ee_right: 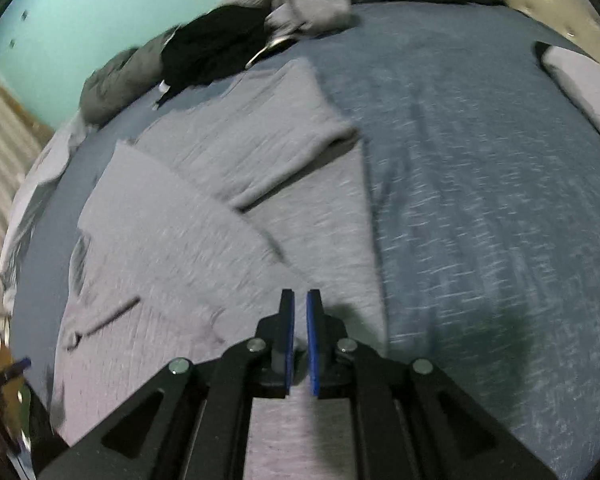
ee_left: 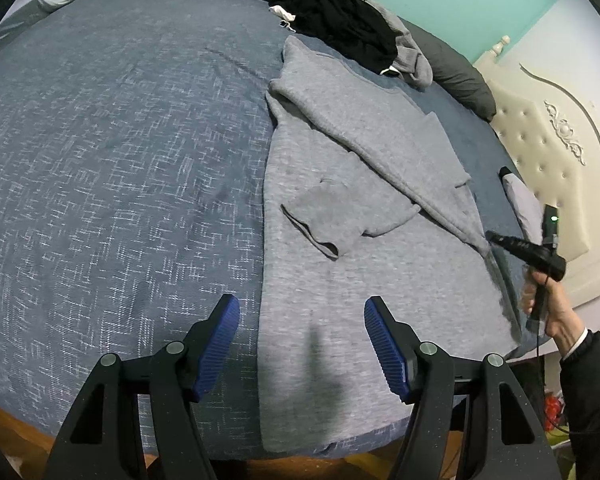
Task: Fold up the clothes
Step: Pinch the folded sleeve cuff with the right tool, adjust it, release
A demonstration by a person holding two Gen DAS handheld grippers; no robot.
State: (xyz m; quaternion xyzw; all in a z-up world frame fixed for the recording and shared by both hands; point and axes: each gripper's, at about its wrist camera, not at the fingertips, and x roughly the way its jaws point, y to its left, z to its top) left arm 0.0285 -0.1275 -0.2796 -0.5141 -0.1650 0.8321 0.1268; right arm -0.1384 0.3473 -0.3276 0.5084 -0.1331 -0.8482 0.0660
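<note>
Above grey garment [ee_left: 364, 184], left tongs [ee_left: 302, 344] agape.

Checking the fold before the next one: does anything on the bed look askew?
Yes. The grey sweater's folded flap runs diagonally, not square, and one sleeve lies crooked across the body.

We saw both tools w/ matte black arms, round silver screws at the pivots & ribbed blue pads: left tool [ee_left: 302, 320], right tool [ee_right: 300, 304]. Right hand [ee_left: 548, 300] was bare skin, w/ black sleeve over white cuff; thin black cable hung below.
</note>
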